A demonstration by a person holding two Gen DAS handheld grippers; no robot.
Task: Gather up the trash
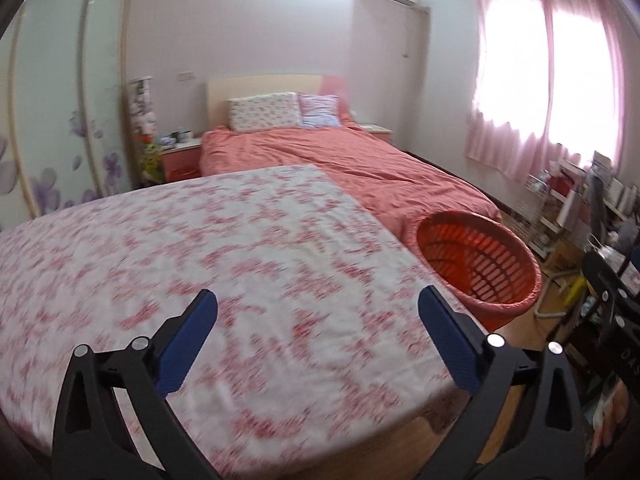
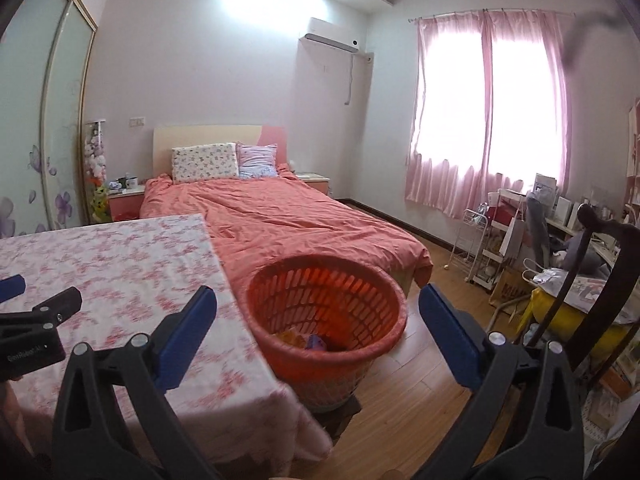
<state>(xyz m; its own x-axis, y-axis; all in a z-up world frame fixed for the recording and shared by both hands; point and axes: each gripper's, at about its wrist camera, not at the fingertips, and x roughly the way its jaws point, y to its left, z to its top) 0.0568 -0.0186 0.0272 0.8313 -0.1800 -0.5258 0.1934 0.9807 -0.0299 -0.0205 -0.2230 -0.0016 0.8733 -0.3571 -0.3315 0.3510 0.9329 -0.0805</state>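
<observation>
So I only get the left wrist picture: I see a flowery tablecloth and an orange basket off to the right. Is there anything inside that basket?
Observer: Yes. In the right wrist view the orange basket has a few colourful bits lying at its bottom.
Operator: Is the other gripper holding something?
Observer: No. The right gripper is wide open, with nothing between its blue pads.
Operator: And where does the basket stand?
Observer: On a small dark stand beside the table, raised off the wooden floor.
Operator: Any trash left on the table?
Observer: None that I can see on the cloth in either view.
</observation>
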